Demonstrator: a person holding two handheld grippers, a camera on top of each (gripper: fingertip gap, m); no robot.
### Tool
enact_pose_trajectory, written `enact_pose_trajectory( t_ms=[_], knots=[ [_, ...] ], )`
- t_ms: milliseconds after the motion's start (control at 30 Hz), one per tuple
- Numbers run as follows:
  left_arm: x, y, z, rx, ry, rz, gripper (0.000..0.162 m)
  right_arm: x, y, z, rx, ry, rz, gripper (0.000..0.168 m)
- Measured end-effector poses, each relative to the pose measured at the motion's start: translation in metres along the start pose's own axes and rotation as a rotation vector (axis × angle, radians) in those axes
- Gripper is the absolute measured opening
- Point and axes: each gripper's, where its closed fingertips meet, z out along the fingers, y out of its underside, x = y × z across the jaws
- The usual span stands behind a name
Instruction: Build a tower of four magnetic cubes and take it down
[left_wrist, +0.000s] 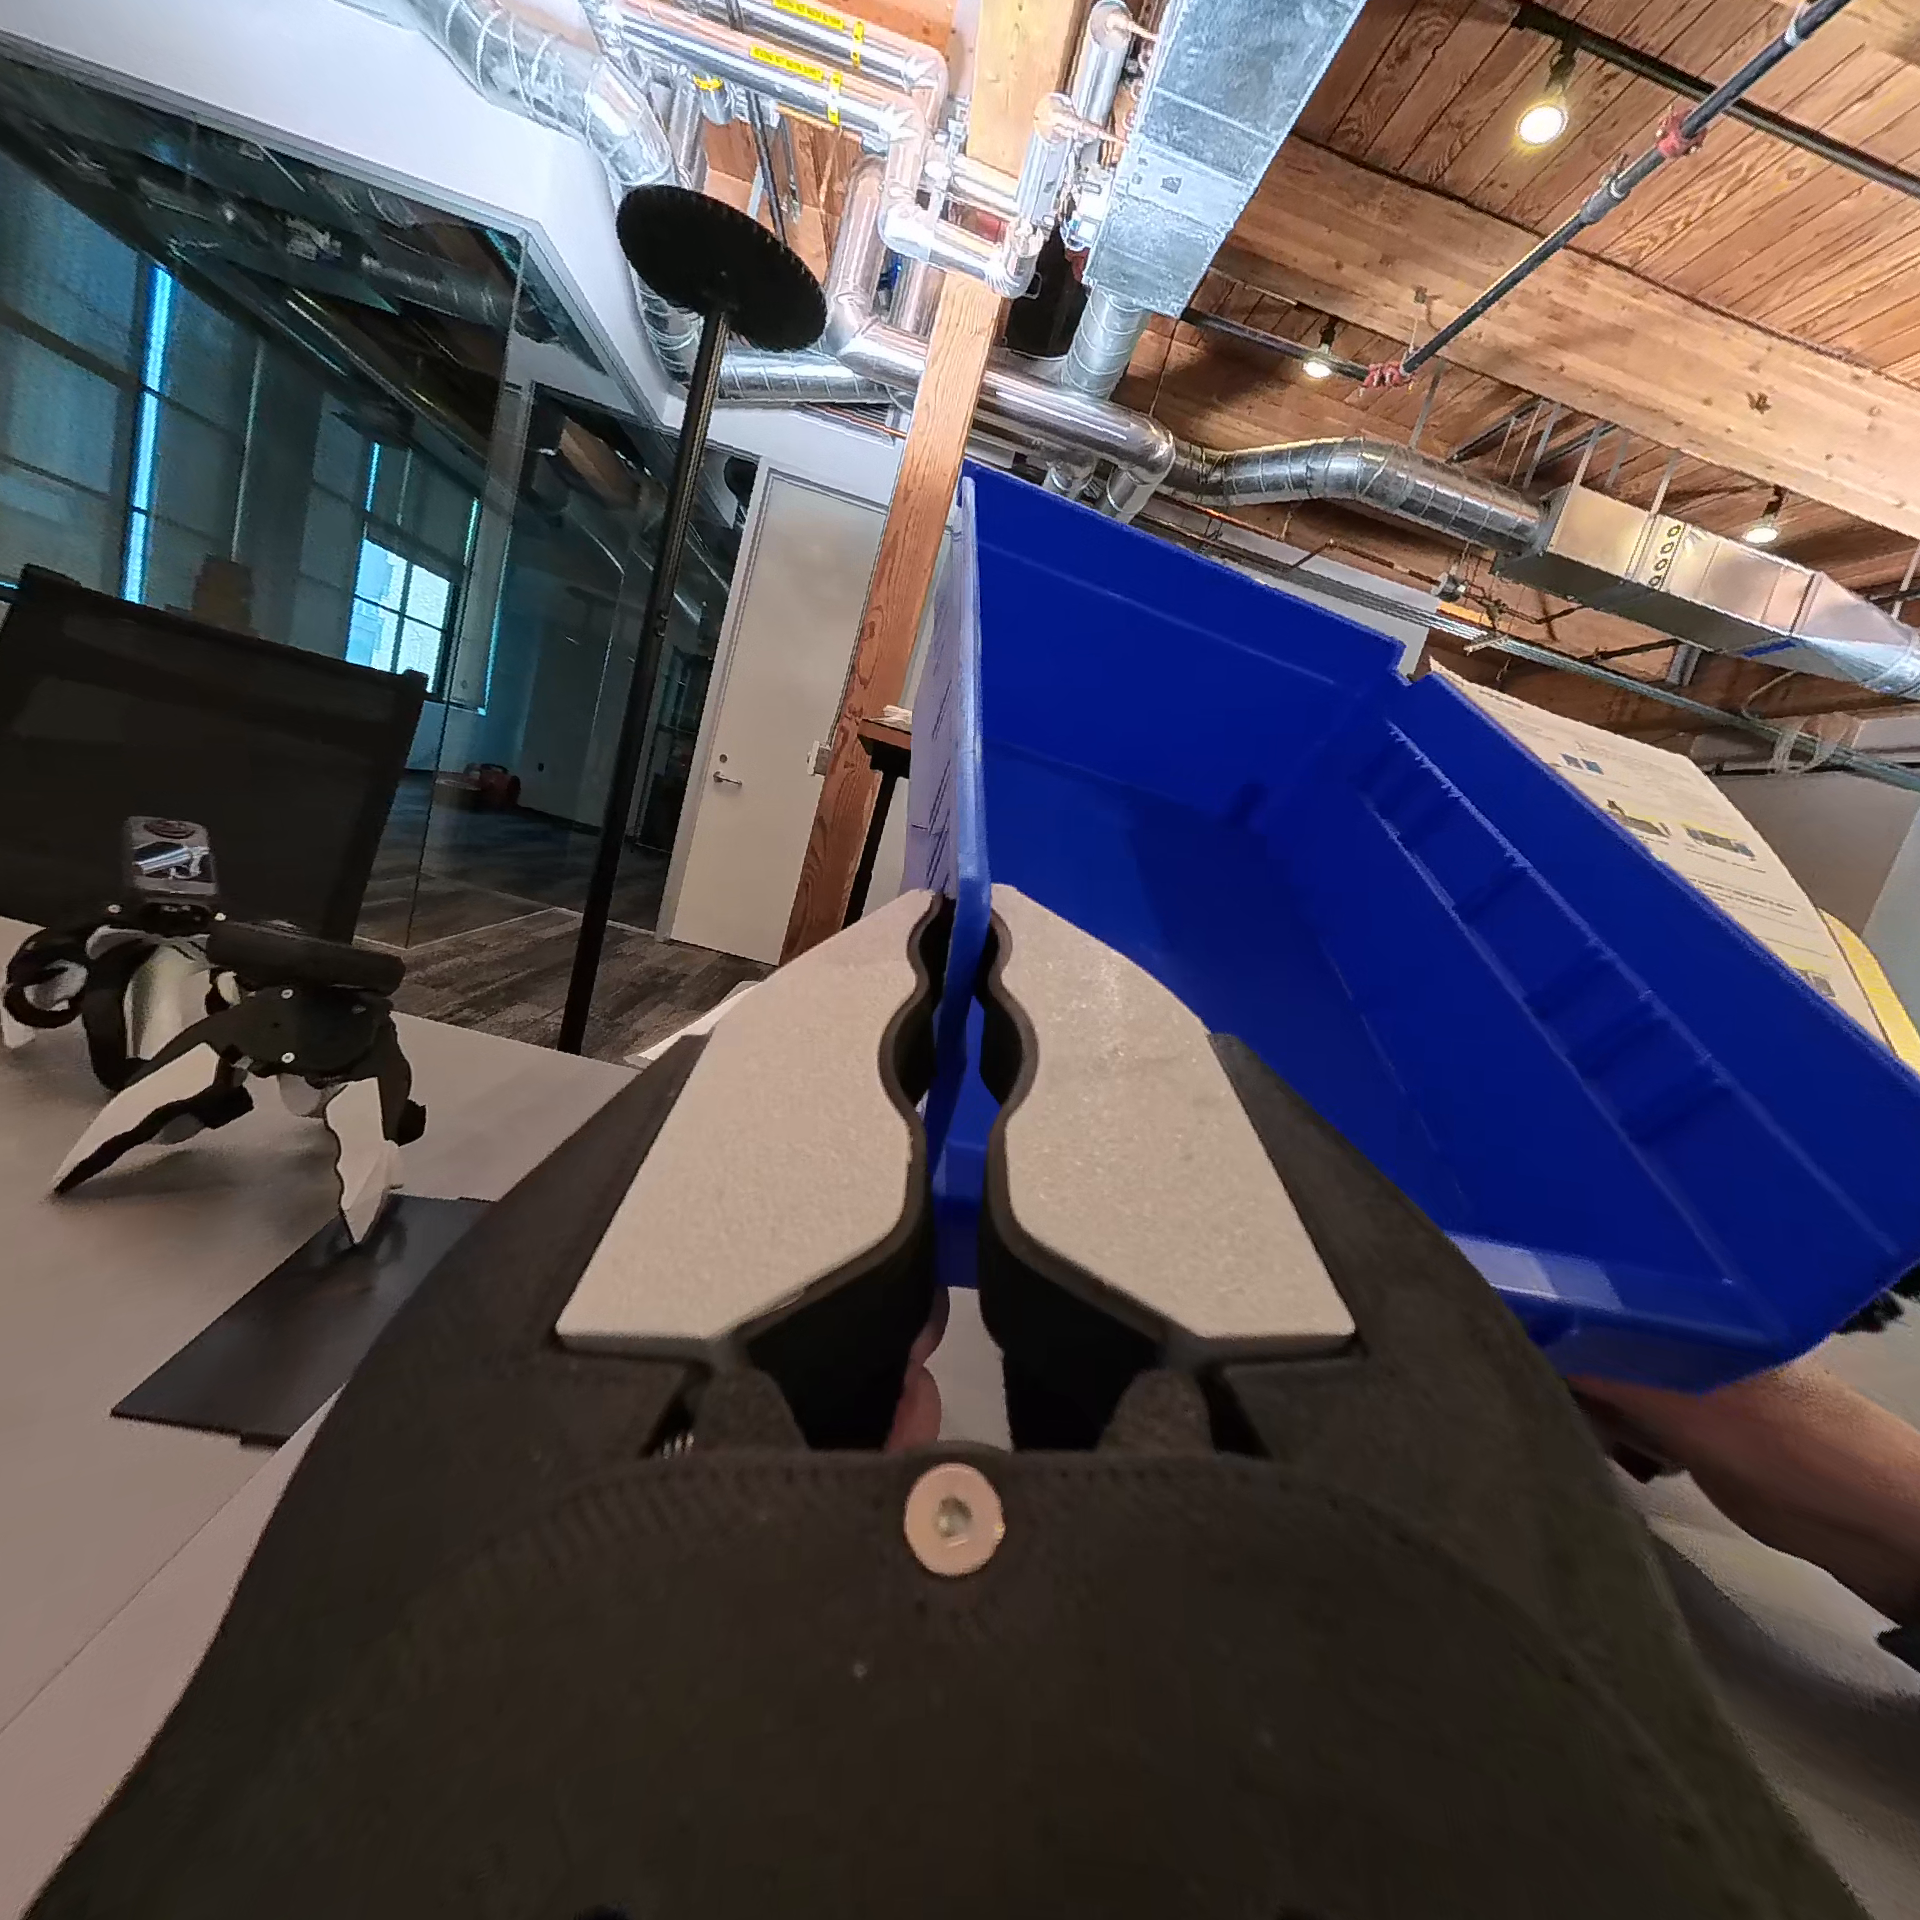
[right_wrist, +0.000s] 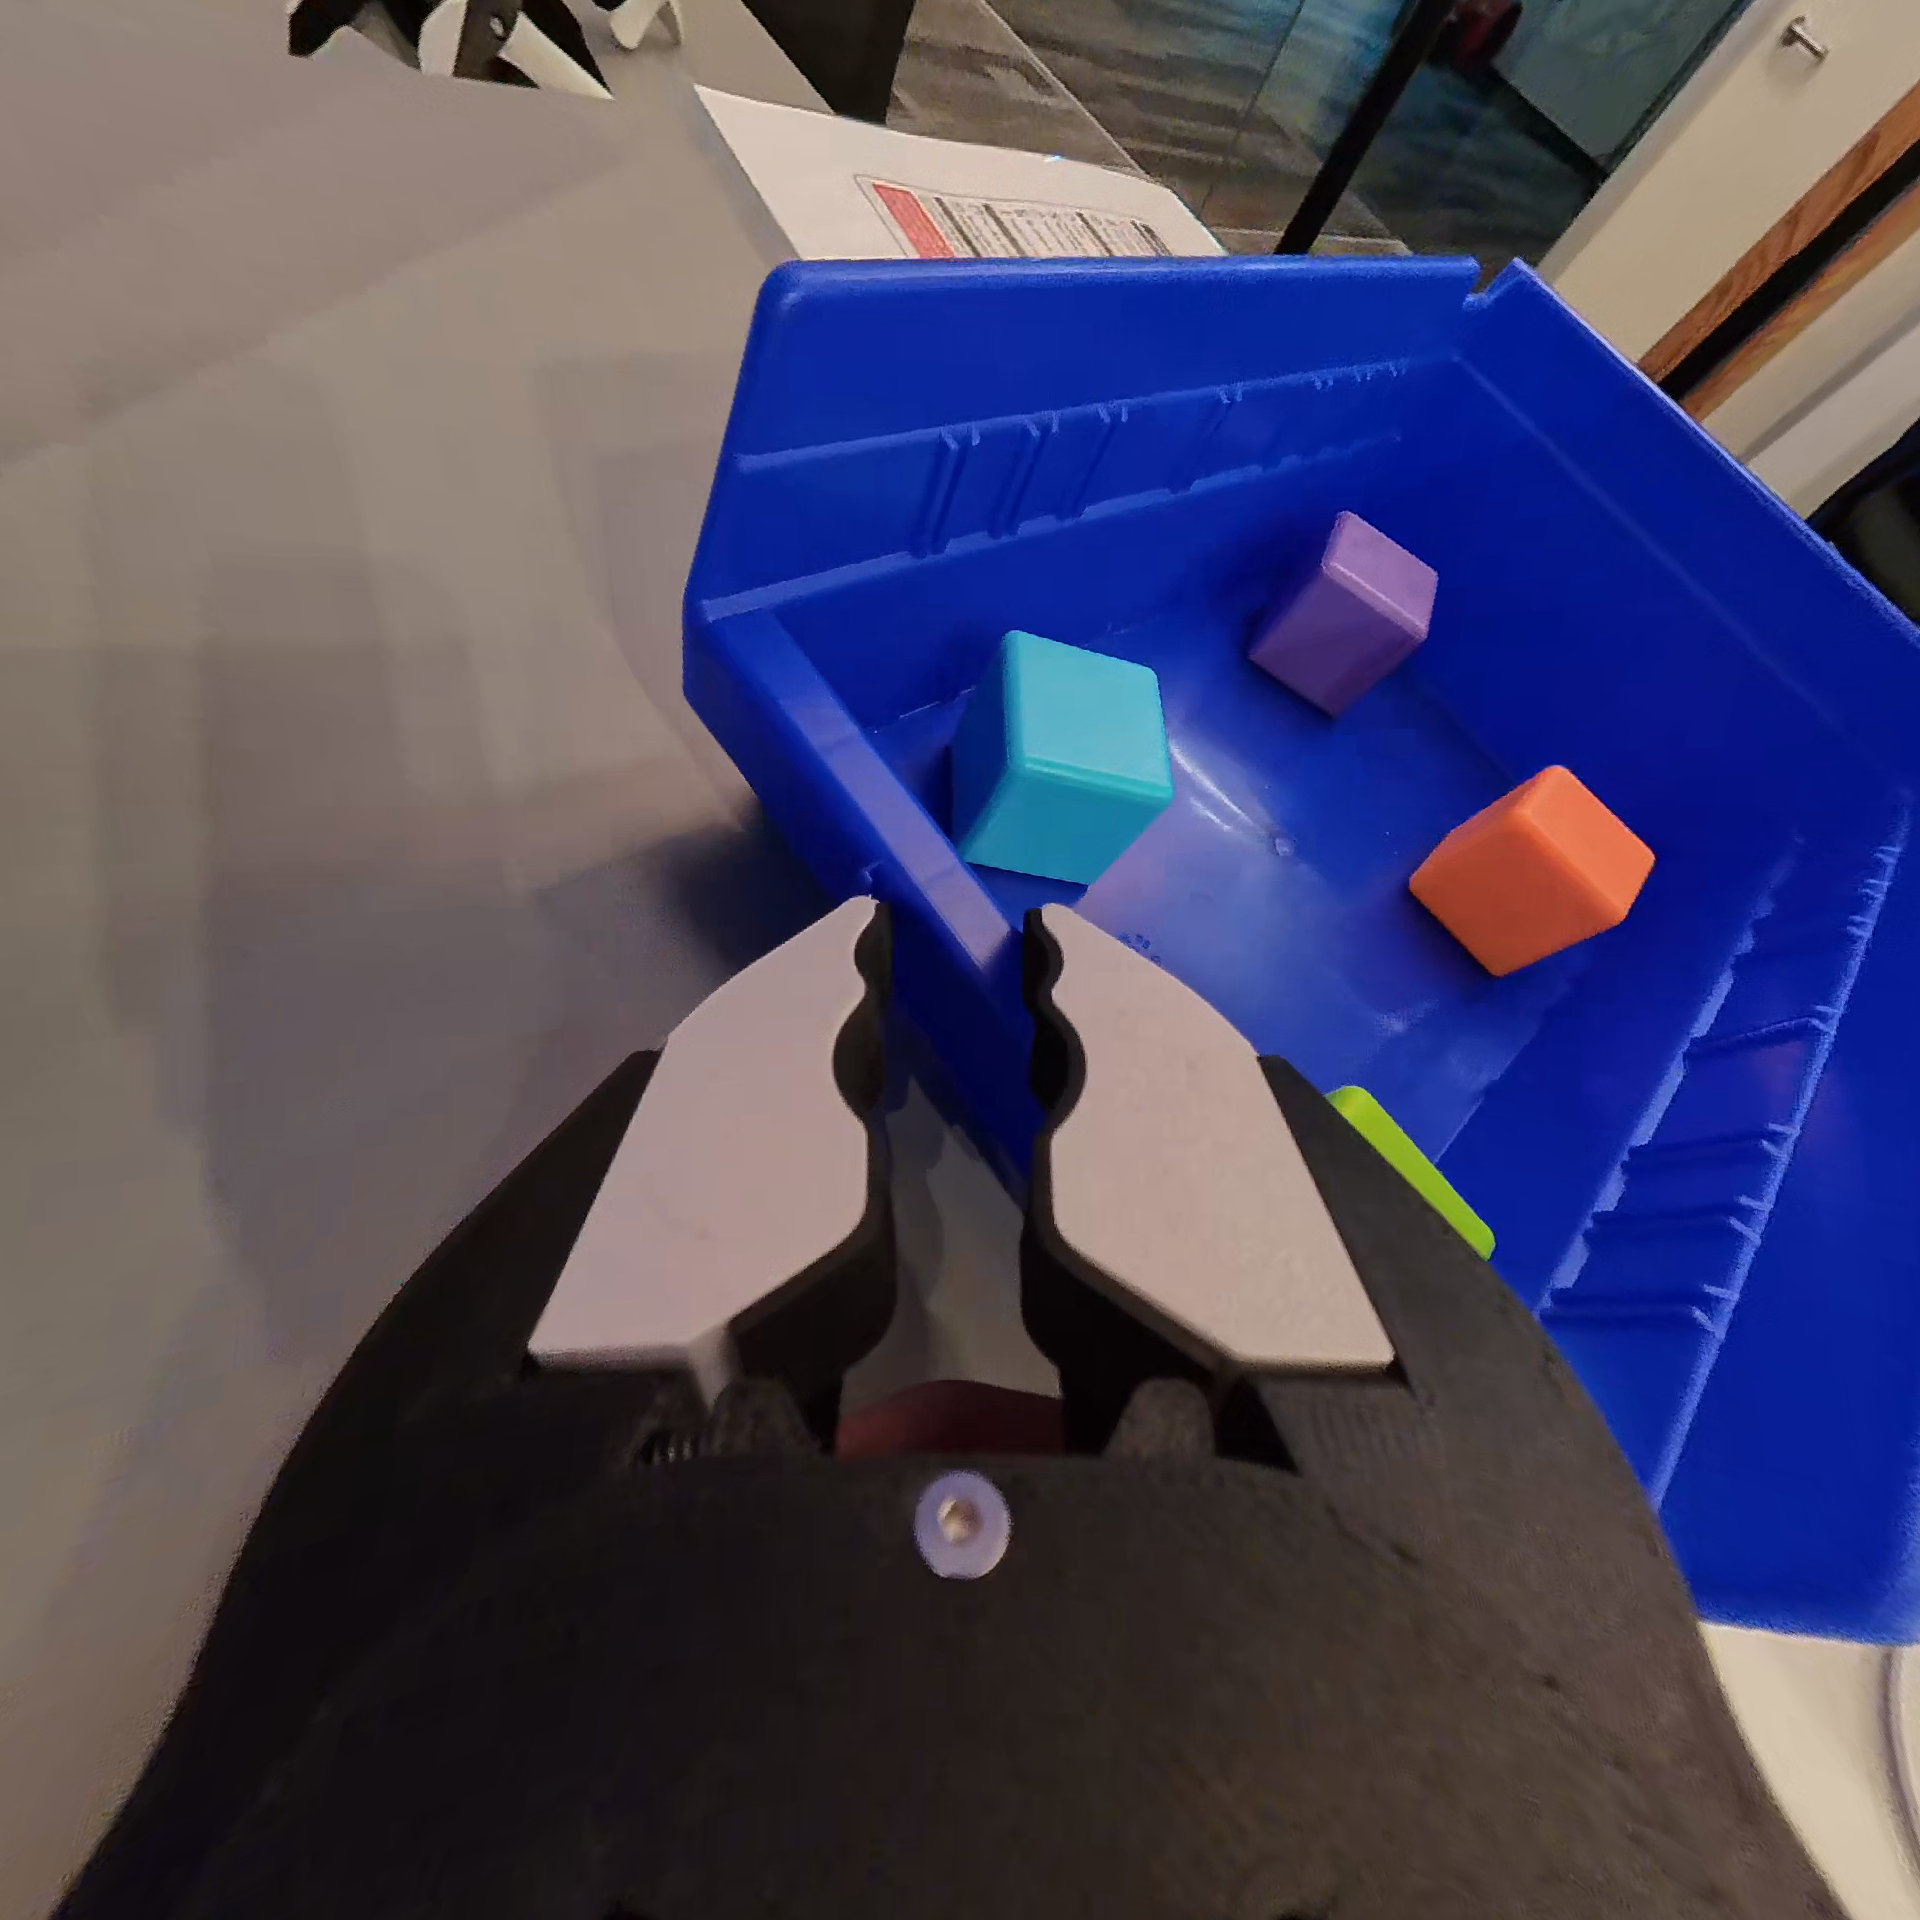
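Right wrist view: both tongs clench the blue bin (right_wrist: 1143, 343) wall, half-hiding the green cube (right_wrist: 1403, 1164).

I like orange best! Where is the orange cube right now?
In the right wrist view, the orange cube lies inside the blue bin, on its right side, below the purple cube.

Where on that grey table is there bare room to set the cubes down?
The grey table lies bare left of the blue bin. Inside the bin it is crowded: teal cube, purple cube, orange cube, green cube.
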Motion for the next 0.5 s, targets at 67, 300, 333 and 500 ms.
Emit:
enact_pose_trajectory(
  t_ms=[67, 300, 333, 500],
  knots=[
    [0.0, 0.001, 0.0, -0.001, 0.002, 0.001, 0.003, 0.0, -0.004, 0.007, -0.003, 0.013, 0.007, 0.024],
    [0.001, 0.003, 0.002, -0.008, 0.01, -0.001, 0.003, 0.002, -0.018, 0.03, -0.022, 0.007, 0.058, 0.023],
    [0.001, 0.004, 0.002, -0.008, 0.012, -0.001, 0.003, 0.003, -0.019, 0.032, -0.021, -0.013, 0.073, 0.023],
    [0.002, 0.004, 0.004, -0.01, 0.021, -0.002, 0.003, 0.001, -0.024, 0.024, -0.004, -0.12, 0.087, 0.027]
  ],
)
